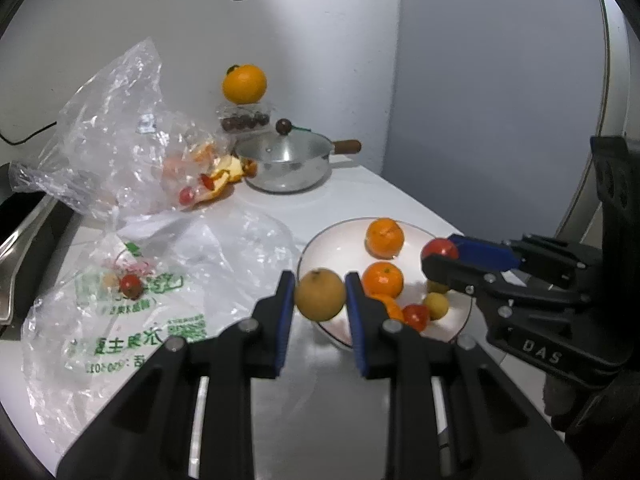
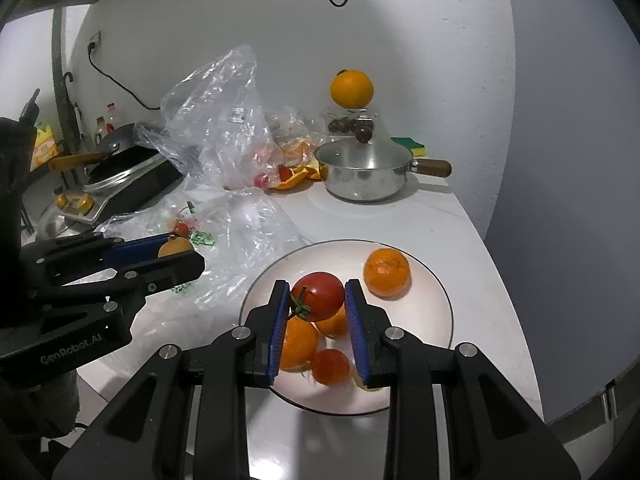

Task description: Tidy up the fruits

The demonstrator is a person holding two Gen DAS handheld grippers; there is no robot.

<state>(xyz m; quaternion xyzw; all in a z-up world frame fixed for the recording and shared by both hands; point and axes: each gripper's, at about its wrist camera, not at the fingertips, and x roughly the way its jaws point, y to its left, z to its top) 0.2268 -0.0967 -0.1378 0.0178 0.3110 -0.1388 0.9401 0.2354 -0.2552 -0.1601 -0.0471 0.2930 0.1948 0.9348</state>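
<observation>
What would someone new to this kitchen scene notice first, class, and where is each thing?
Two fruits held in mid-air stand out: the left tongs grip a yellowish round fruit at the near-left edge of the white plate, and the right tongs clamp a red tomato above the oranges piled on it. Next, a large orange perches on a clear box by the back wall, behind a steel pot.

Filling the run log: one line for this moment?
left gripper: shut on yellow fruit | right gripper: shut on tomato | both over plate
</observation>
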